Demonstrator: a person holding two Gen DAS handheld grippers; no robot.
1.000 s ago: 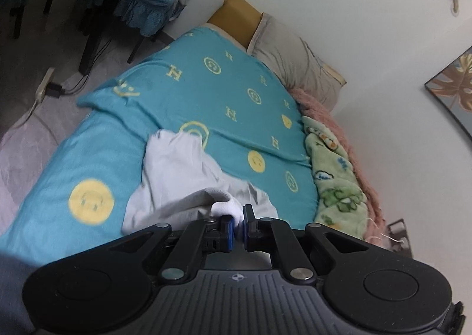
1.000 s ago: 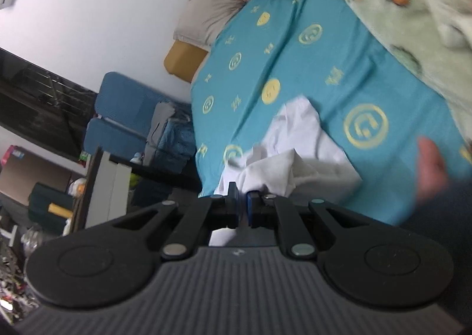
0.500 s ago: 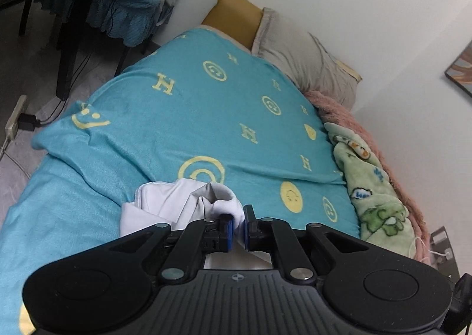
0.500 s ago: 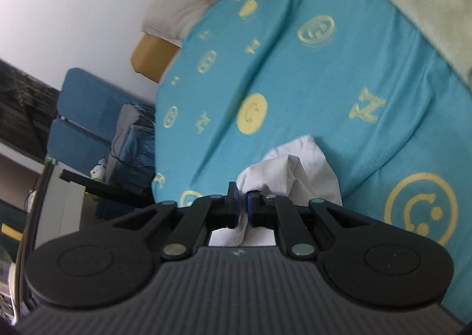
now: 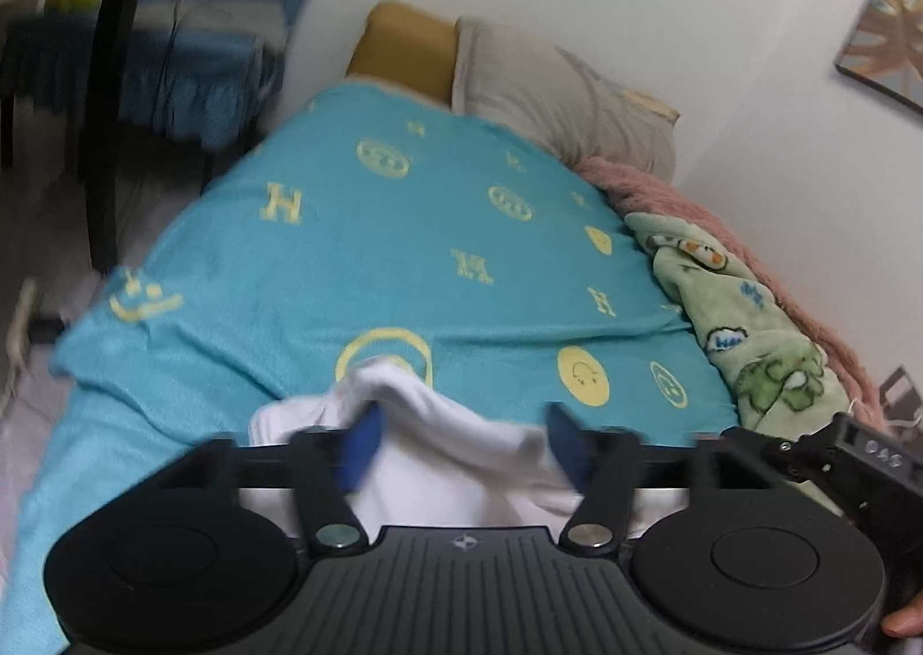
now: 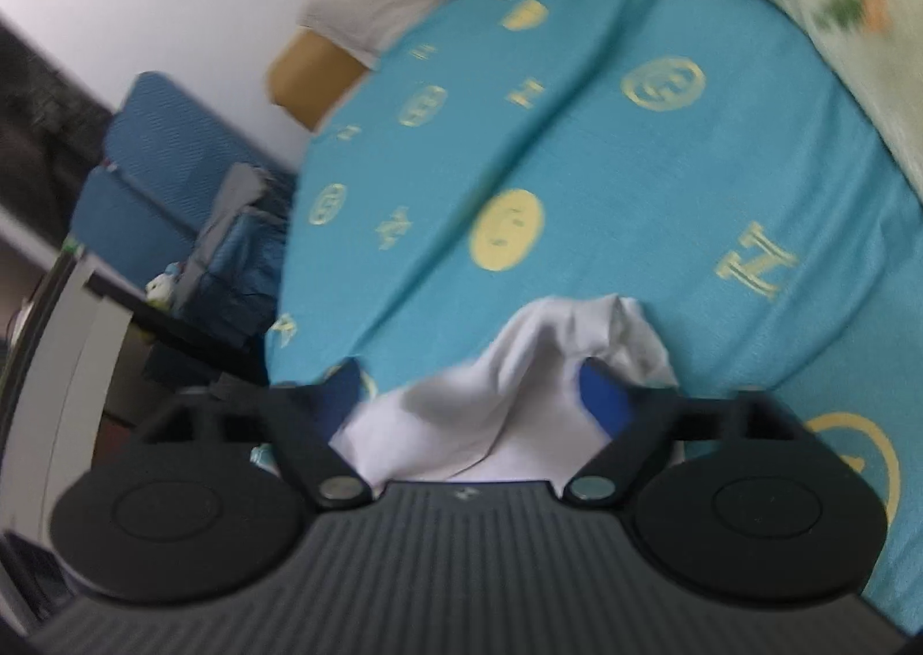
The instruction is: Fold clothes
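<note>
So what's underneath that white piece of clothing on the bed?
The white garment lies on the teal blanket, partly covering a yellow smiley ring. Its near part is hidden behind the open left gripper.

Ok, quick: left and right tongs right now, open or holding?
Left tongs: open, white garment lying between them.
Right tongs: open, same.

I am seeing one white garment (image 5: 456, 459), one teal bedspread (image 5: 404, 251), two pillows (image 5: 554, 101), two blankets (image 5: 744, 332) and one wall picture (image 5: 888, 49).
</note>
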